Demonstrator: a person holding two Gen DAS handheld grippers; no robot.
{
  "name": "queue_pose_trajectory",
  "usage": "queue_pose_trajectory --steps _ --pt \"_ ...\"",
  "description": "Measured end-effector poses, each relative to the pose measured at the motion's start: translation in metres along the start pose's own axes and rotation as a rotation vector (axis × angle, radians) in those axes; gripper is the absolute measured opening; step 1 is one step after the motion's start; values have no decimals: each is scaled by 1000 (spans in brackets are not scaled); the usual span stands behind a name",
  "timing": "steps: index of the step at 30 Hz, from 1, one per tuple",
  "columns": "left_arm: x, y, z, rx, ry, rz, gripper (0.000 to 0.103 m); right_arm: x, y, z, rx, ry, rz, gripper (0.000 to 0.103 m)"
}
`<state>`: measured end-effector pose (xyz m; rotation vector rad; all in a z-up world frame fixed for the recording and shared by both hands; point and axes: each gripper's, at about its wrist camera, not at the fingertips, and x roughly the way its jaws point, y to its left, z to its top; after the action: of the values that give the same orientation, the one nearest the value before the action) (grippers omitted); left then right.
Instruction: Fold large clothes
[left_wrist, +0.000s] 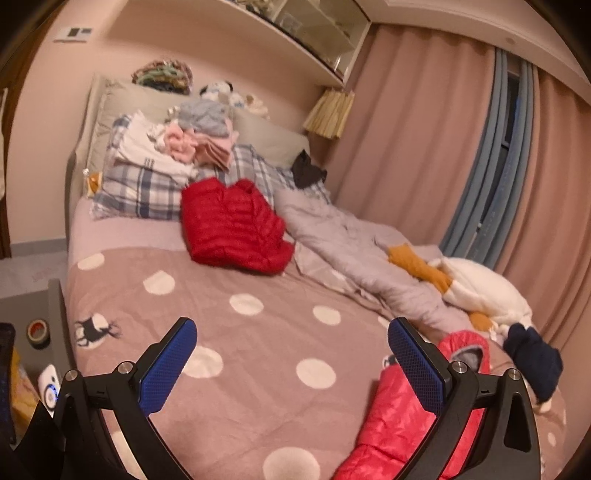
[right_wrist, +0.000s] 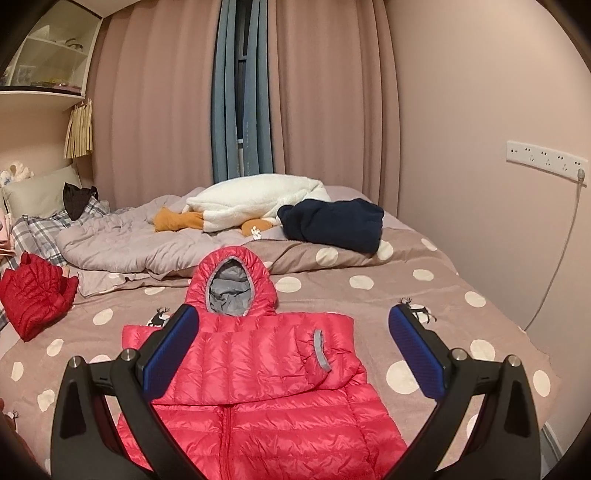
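A pink-red hooded down jacket (right_wrist: 266, 373) lies flat, front up, on the polka-dot bed cover (right_wrist: 436, 291), hood pointing away, with its sleeves folded across the chest. It shows in the left wrist view (left_wrist: 391, 413) at the lower right. My right gripper (right_wrist: 293, 347) is open and empty, held above the jacket's chest. My left gripper (left_wrist: 291, 365) is open and empty over the bare cover, left of the jacket. A folded darker red down jacket (left_wrist: 234, 225) lies further up the bed, also seen in the right wrist view (right_wrist: 35, 295).
A grey duvet (right_wrist: 125, 243), a white and orange plush (right_wrist: 251, 203) and a navy garment (right_wrist: 332, 221) lie near the curtains. Stacked clothes (left_wrist: 177, 144) sit on plaid pillows (left_wrist: 144, 192) by the headboard. A tape roll (left_wrist: 38, 332) sits on the bedside stand.
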<state>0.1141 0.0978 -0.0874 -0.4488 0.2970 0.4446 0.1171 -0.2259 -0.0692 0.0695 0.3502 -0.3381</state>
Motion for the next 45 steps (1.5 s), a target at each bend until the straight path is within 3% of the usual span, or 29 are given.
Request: queue_pose_trajectory --steps 9,16,19,21,23,26,29,32,34,35,38,40,42,45 --pt "22 -3 -12 18 40 12 102 39 -5 9 -7 43 -31 103" --pt "57 -16 -25 111 107 -88 102 103 9 38 -114 110 2 103" --pt "69 -19 -33 150 121 -74 86 137 18 55 -179 133 30 103" --pt "78 -15 -38 81 147 -16 72 172 27 67 -205 175 59 103" --pt "96 -13 -46 26 235 -10 64 208 37 74 -223 227 72 103" --pt "112 -26 -60 141 286 25 42 276 59 77 -254 313 91 103" --pt "120 -34 -67 248 291 84 39 333 85 71 -287 329 127 103" --pt "131 -28 -66 187 374 90 39 384 113 57 -356 317 105 99" --pt "134 -27 -67 183 363 84 39 419 128 49 -368 334 97 85" --pt "138 -31 -68 231 375 109 39 431 132 50 -363 337 104 79" --pt "145 -34 -73 251 373 109 39 475 140 47 -341 378 94 69" --pt "150 -35 -74 231 430 102 39 487 133 45 -218 415 100 24" --pt "148 -37 -74 216 430 64 39 472 124 48 -134 379 103 13" --pt "135 -47 -78 293 364 110 39 419 120 63 -175 294 123 11"
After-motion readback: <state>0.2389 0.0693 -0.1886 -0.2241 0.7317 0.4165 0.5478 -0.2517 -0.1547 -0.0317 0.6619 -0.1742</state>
